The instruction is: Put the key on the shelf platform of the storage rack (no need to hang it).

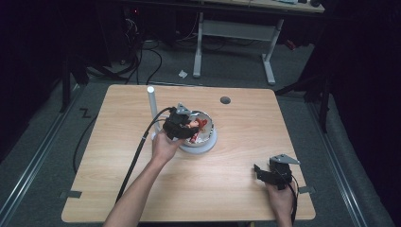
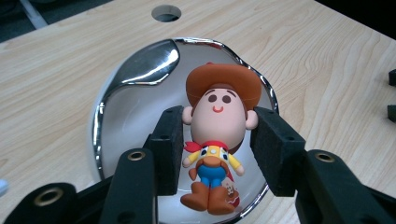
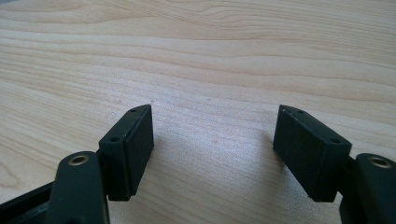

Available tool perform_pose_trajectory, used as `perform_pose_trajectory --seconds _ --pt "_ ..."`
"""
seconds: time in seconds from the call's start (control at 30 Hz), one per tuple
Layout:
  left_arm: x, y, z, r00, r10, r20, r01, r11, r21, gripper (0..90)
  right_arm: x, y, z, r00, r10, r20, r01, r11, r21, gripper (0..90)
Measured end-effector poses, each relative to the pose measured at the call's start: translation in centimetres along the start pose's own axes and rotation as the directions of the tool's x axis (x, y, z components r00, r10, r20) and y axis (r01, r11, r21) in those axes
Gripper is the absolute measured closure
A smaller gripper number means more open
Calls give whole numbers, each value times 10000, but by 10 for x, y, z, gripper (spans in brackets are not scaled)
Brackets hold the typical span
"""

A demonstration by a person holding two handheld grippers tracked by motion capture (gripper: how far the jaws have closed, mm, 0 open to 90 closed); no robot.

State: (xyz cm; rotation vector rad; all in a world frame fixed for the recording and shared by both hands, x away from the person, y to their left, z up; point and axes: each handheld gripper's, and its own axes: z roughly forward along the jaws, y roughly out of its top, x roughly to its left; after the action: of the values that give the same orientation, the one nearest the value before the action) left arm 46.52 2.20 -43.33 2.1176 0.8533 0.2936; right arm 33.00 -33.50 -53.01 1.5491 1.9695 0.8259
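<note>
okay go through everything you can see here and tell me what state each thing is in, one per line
Left gripper: jaws either side of the cowboy figure's head, over the bowl; firm grip cannot be told.
Cowboy figure: between those jaws, above the bowl's inside.
Metal bowl: upright on the white plate, no other contents seen.
White plate: flat on the table, under the bowl.
Right gripper: open, empty, low over bare table.

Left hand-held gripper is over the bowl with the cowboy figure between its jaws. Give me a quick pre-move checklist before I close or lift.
1. Cowboy figure centred between the left hand-held gripper jaws: ok.
2. Pads touching the figure: cannot tell; the left pad looks close, with a gap at the right.
3. Figure over the shiny bowl: ok.
4. Right hand-held gripper open, away from the bowl: ok.
5. White post behind the bowl clear of the lift path: cannot tell.
</note>
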Motion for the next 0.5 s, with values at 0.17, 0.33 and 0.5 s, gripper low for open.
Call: perform_pose_trajectory --seconds 0.17,0.33,0.5 --pt "1 -2 11 9999 -103 -2 103 9997 241 554 0 0 0 10000 -2 -2 2 10000 -1 292" --pt "-1 -4 20 9995 58 -297 -40 9982 603 552 0 0 0 10000 3 -4 -3 10000 -4 292" --pt "-3 -5 26 9984 140 -541 -91 9960 893 547 0 0 0 10000 18 -5 -18 10000 3 292"
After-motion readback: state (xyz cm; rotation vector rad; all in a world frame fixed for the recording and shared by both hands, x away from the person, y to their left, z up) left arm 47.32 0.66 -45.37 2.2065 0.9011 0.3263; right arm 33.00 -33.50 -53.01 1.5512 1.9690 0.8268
